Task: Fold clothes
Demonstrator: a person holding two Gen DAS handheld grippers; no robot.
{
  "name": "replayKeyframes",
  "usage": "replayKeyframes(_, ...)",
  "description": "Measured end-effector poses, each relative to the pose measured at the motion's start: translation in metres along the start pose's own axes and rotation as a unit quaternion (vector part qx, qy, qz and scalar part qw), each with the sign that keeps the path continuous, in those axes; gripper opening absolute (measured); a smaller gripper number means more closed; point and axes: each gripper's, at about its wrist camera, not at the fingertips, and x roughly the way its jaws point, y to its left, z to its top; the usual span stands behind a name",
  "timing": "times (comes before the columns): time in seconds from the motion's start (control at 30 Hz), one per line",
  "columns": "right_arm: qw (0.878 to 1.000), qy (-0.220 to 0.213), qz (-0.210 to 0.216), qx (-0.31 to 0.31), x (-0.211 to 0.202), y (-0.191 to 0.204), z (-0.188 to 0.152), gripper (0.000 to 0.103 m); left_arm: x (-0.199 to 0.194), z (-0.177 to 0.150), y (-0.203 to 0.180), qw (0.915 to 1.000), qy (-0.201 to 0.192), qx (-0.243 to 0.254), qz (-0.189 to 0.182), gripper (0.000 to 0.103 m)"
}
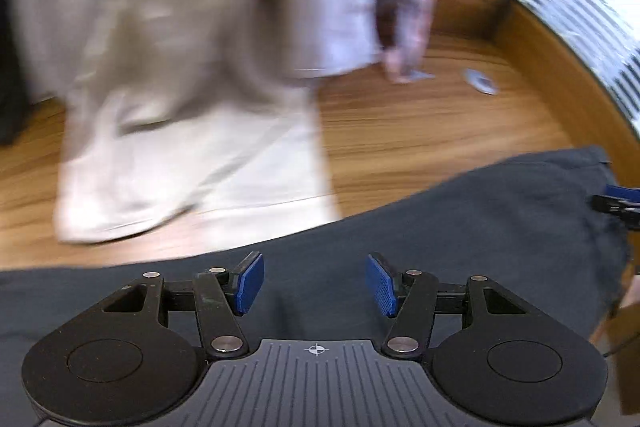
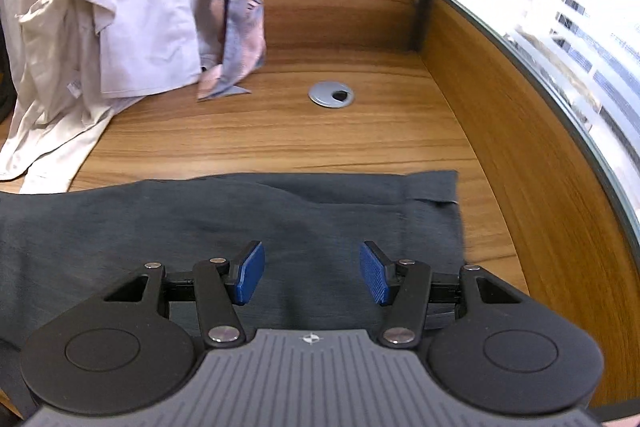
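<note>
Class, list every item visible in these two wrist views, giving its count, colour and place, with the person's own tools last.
Dark grey garment: one, charcoal, flat on the near desk under both grippers.
Beige clothes pile: one heap, cream, far left.
Patterned scarf: one, lilac-pink, hanging beside the pile.
Round cable grommet: one, silver, mid-desk.
Wooden desk: one, brown.
Window: right side.
Left gripper: one, black with blue pads, open.
Right gripper: one, same, open.

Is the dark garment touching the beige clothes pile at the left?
Cannot tell. In the right wrist view the dark garment runs up to the beige clothes pile at the frame's left edge, but no clear gap or overlap shows.
</note>
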Motion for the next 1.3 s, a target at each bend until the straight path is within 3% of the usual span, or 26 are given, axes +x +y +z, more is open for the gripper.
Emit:
replayKeyframes(0.23, 0.998, 0.046, 0.035, 0.03, 0.04, -0.038, -0.023, 0.06, 0.036, 0.022, -0.087, 0.9952, 0.03, 0.084, -0.04, 0.061)
replayKeyframes(0.4, 0.996, 0.019, 0.066, 0.053, 0.021, -0.052, -0.017, 0.06, 0.053, 0.05, -0.125, 0.987, 0.033, 0.143, -0.066, 0.069)
replayKeyframes(0.6, 0.995, -0.025, 0.033, 0.088, 0.0, -0.098, -0.003, 0.069, 0.08, 0.086, -0.173, 0.9686, 0.038, 0.21, -0.127, 0.073)
replayKeyframes(0.77, 0.986, 0.013, 0.072, 0.147, 0.032, -0.136, -0.011, 0.073, 0.119, 0.111, -0.222, 0.9399, 0.069, 0.271, -0.196, 0.076)
replayKeyframes(1.03, 0.978, 0.047, 0.111, 0.173, 0.056, -0.133, -0.03, 0.075, 0.167, 0.125, -0.289, 0.8709, 0.101, 0.405, -0.259, 0.082)
replayKeyframes(1.1, 0.975, 0.037, 0.112, 0.186, 0.053, -0.134, -0.038, 0.063, 0.172, 0.124, -0.3, 0.8534, 0.108, 0.427, -0.279, 0.084)
replayKeyframes(1.17, 0.975, 0.021, 0.124, 0.184, 0.043, -0.13, -0.042, 0.033, 0.176, 0.123, -0.308, 0.8377, 0.115, 0.444, -0.297, 0.083)
replayKeyframes(1.23, 0.976, 0.007, 0.132, 0.173, 0.033, -0.124, -0.044, 0.017, 0.18, 0.122, -0.313, 0.8242, 0.126, 0.451, -0.318, 0.083)
replayKeyframes(1.3, 0.981, 0.0, 0.123, 0.153, 0.021, -0.115, -0.047, 0.016, 0.181, 0.124, -0.312, 0.8184, 0.146, 0.44, -0.339, 0.082)
